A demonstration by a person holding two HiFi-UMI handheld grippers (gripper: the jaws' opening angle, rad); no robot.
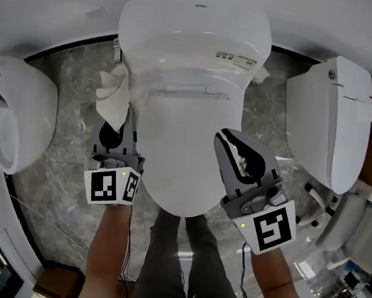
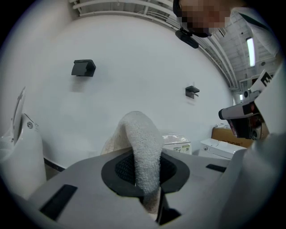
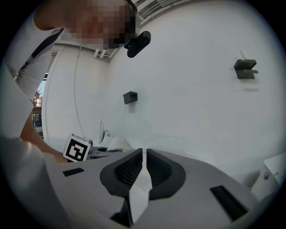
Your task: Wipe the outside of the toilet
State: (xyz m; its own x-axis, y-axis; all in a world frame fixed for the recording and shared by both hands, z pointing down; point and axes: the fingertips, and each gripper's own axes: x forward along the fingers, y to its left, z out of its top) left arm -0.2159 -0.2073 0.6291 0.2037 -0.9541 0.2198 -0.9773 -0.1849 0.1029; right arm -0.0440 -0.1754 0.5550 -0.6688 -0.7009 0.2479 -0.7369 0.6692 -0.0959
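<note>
Two claws in view, both near. Right claw (image 1: 230, 138): jaws drawn together to a thin slit, nothing between them, hovering at the near right of the toilet (image 1: 193, 60). Left claw (image 1: 119, 120): clamped on a white cloth (image 1: 113, 92), which stands up at the toilet's left flank, just beside the lid hinge; contact not certain. Lid down. No wet streaks show, so wiped area unknown. Judged: front, right side and far end left to do.
</note>
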